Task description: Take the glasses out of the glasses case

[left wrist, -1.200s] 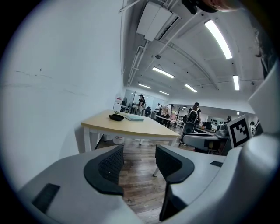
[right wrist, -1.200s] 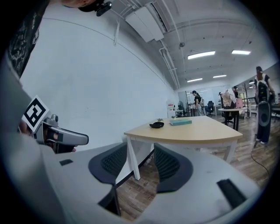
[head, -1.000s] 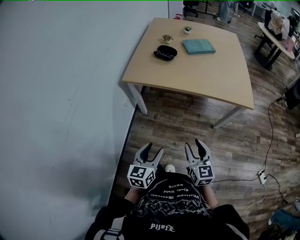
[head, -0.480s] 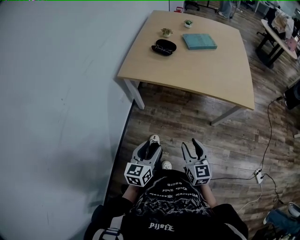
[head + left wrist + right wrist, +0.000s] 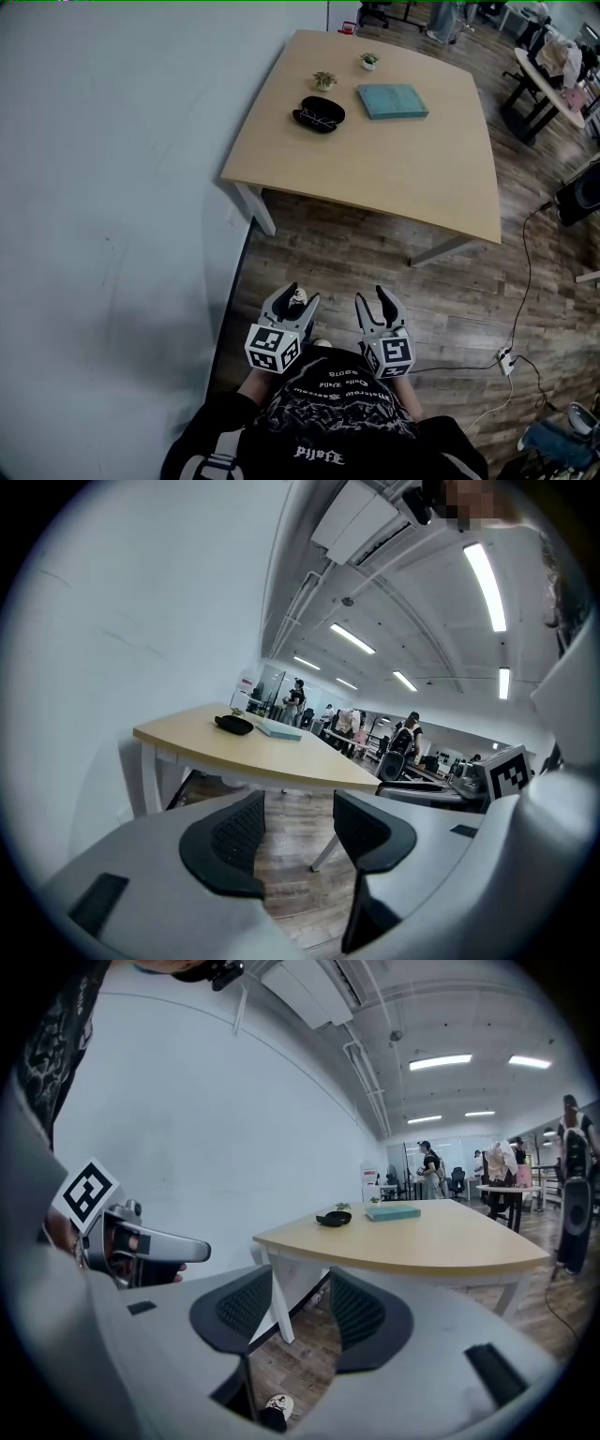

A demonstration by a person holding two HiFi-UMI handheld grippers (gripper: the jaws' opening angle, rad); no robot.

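Right now the person stands well away from the table (image 5: 403, 169), so the job has not really started. On the far left is a big plain wall (image 5: 112, 187). Next, down low by the person's tummy, is the left gripper (image 5: 296, 302). Its two jaws are spread apart and nothing is between them, only floor (image 5: 375, 253) behind.

Further along, up on the far part of the table, sits the black glasses case (image 5: 337, 109). It looks open, with thin light lines inside that are likely the glasses (image 5: 317, 117), but it is too small to be sure. Two little plants (image 5: 324, 81) stand just behind it.

Then comes the right gripper (image 5: 371, 300), low like the other one. Its jaws are spread too and hold nothing. A blue-green book (image 5: 392, 99) lies near the case, on its right. Off to the right, a cord (image 5: 530, 272) runs across the floor.

I think the step now is to walk up to the table. It would help to step close to the near edge, keep clear of the cord, and bring both grippers up over the case slowly. One gripper could steady the case while the other pinches the frame gently, not the lenses.
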